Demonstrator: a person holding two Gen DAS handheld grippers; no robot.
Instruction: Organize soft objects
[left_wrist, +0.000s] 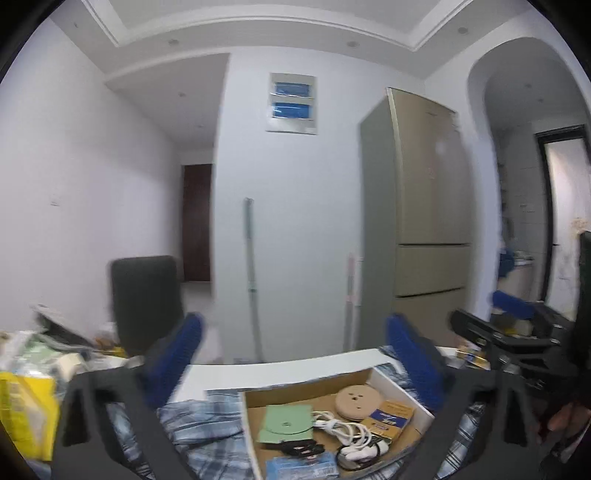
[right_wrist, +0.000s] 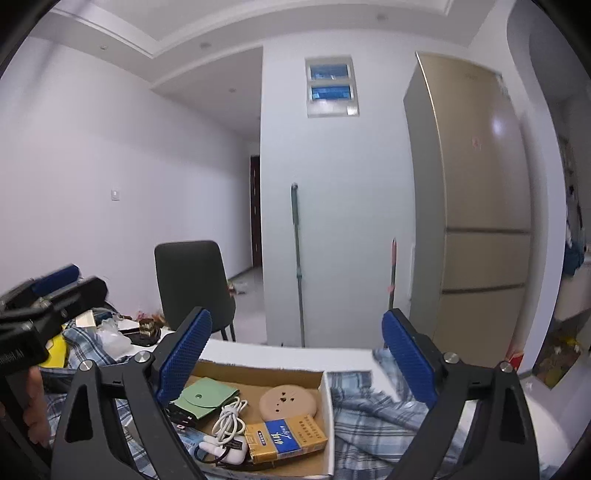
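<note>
A blue plaid cloth (left_wrist: 207, 417) (right_wrist: 373, 406) lies rumpled over the white table (right_wrist: 539, 424), spreading to both sides of an open cardboard box (left_wrist: 400, 387) (right_wrist: 327, 402) and partly under it. In the box are a green pouch (left_wrist: 284, 424) (right_wrist: 203, 397), a round beige disc (right_wrist: 288, 400), a coiled white cable (right_wrist: 231, 421) and a yellow-and-blue carton (right_wrist: 284, 439). My left gripper (left_wrist: 293, 332) hangs above the box and cloth, open, nothing between its blue pads. My right gripper (right_wrist: 297, 321) is open and empty too, above the same box. Each gripper shows at the edge of the other's view.
A dark chair (left_wrist: 147, 295) (right_wrist: 192, 280) stands behind the table. A tall fridge (left_wrist: 424, 206) (right_wrist: 480, 206) and a mop handle (right_wrist: 297, 258) stand by the far wall. A yellow bag (left_wrist: 26, 406) and loose clutter (right_wrist: 110, 332) crowd the table's left side.
</note>
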